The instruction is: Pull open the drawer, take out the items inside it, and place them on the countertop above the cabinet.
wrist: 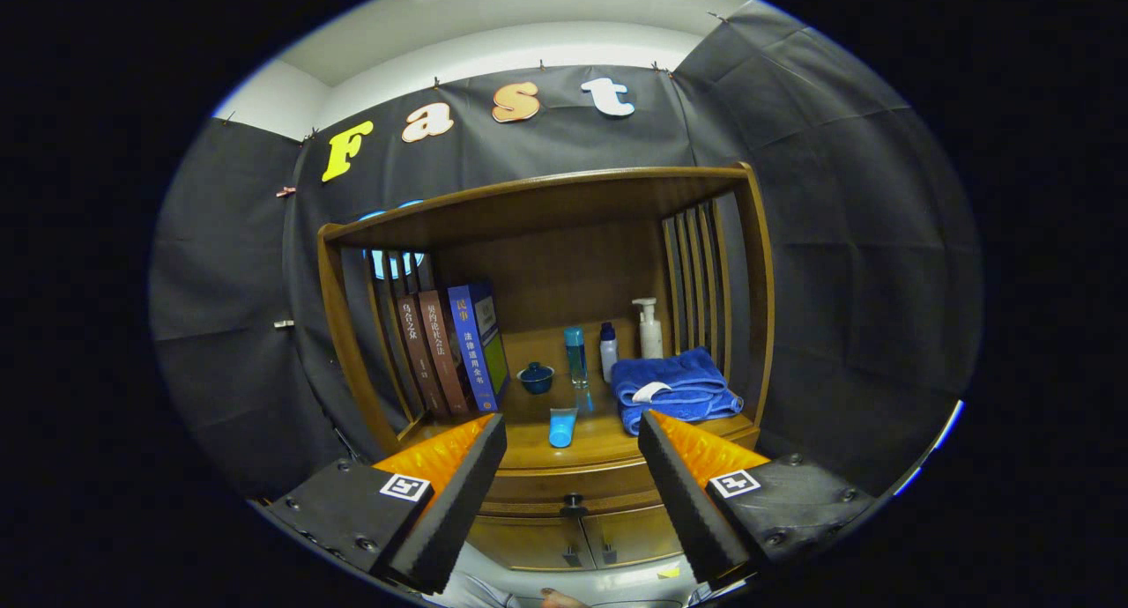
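A wooden cabinet stands ahead of me, with its countertop (608,436) under a shelf roof. The drawer (538,487) below the countertop is closed, and its dark knob (574,505) sits between my fingers, some way beyond them. My gripper (573,432) is open with nothing between the fingers. A small light blue tube (562,427) lies on the countertop near its front edge, between and just beyond the fingertips. The drawer's inside is hidden.
On the countertop stand three books (449,348) at the left, a small blue lidded bowl (536,377), a tall blue bottle (575,355), a small white bottle (608,351), a pump bottle (649,328) and a folded blue towel (674,388). Two small doors (577,542) sit below the drawer.
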`<state>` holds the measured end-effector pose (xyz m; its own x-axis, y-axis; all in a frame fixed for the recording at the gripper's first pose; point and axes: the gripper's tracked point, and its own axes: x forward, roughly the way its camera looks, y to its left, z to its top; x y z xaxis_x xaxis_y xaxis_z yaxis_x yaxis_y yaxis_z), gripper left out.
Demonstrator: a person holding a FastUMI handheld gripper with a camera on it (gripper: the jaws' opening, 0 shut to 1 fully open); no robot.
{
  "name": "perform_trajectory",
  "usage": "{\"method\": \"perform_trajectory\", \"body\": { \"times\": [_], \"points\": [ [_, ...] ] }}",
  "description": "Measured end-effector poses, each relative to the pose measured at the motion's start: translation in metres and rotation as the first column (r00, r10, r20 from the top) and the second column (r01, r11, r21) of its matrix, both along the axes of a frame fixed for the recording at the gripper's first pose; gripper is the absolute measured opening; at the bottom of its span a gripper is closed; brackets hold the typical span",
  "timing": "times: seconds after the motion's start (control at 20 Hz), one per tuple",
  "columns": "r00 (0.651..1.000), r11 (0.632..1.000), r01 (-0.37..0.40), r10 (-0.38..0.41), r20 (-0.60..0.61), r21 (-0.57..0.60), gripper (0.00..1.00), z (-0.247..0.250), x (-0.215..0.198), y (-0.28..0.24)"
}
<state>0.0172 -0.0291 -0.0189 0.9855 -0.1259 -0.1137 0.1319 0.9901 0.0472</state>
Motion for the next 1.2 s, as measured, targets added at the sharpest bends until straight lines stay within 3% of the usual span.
{"method": "perform_trajectory", "body": {
  "times": [1.2],
  "points": [
    [0.995, 0.997, 0.024, -0.017, 0.099, -0.073, 0.99, 0.039, -0.018, 0.004]
  ]
}}
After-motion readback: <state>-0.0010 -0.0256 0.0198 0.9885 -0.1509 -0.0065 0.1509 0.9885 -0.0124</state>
